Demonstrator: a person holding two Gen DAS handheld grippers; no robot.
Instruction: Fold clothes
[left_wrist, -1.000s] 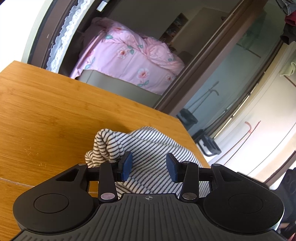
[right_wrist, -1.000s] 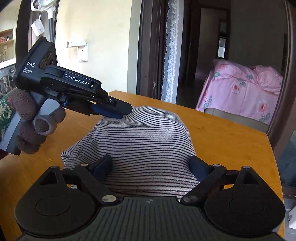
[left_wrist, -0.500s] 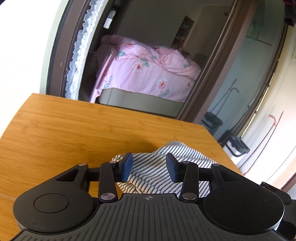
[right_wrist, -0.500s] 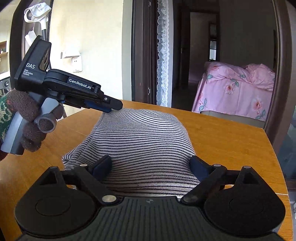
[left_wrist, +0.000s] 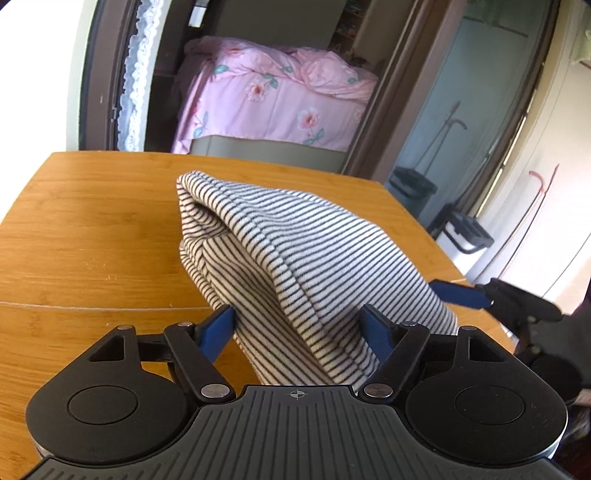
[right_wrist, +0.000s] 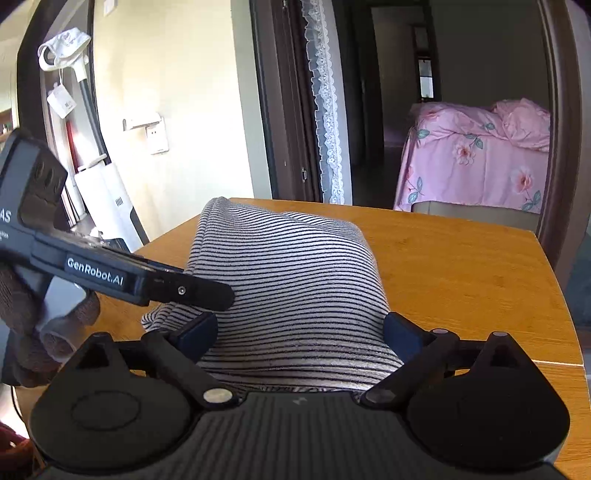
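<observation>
Here, a folded striped garment (left_wrist: 295, 258) lies bunched on the wooden bench (left_wrist: 92, 229), flanked by two claws so its edges can, it seems, be squared. The left claw (left_wrist: 299, 325), jaws just opened, and the right claw (right_wrist: 299, 332), spread wide, both straddle the cloth unclamped. A pink-covered bed (right_wrist: 476, 155) sits beyond the doorway; nothing blocks the bench.

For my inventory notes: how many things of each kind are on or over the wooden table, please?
Striped black-and-white knit garment: 1
Black handheld grippers with blue pads: 2, left gripper and right gripper
Total: 3
</observation>
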